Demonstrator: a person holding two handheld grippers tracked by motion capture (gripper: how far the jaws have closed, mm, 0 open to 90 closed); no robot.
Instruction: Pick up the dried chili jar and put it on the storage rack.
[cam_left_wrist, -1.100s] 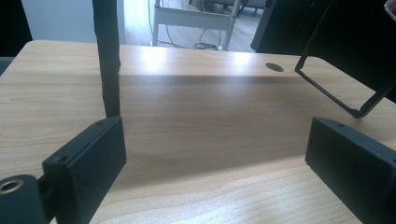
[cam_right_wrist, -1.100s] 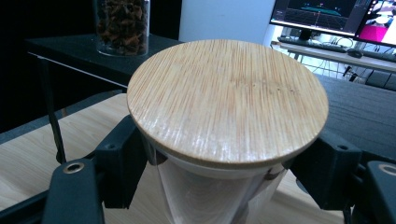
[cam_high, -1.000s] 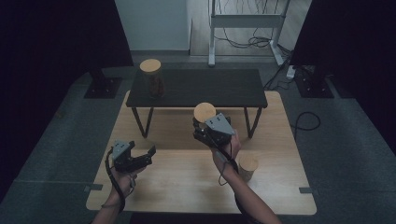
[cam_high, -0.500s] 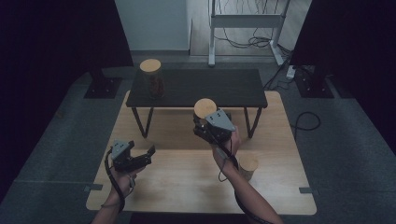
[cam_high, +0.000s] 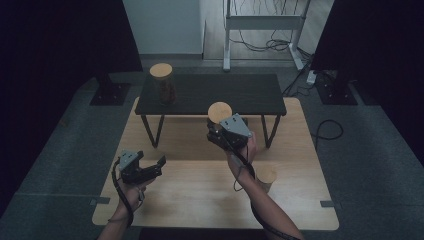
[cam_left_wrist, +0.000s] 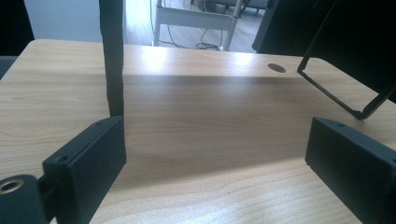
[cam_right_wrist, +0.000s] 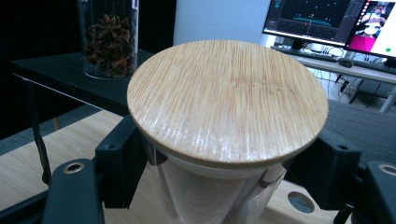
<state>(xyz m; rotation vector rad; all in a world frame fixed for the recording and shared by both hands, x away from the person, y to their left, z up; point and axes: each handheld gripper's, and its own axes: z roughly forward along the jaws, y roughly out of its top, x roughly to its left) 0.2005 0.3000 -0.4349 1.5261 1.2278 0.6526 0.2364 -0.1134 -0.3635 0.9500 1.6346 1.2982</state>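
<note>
At the centre of the high view the right gripper (cam_high: 220, 131) clamps a clear glass jar with a round bamboo lid (cam_high: 219, 111), lifted but not yet on the black shelf (cam_high: 240, 95), while the left gripper (cam_high: 155, 166) idles wide open and empty at lower left.

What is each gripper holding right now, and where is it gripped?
The right gripper holds a glass jar by its body, just under the wooden lid. The left gripper is open and holds nothing.
</note>
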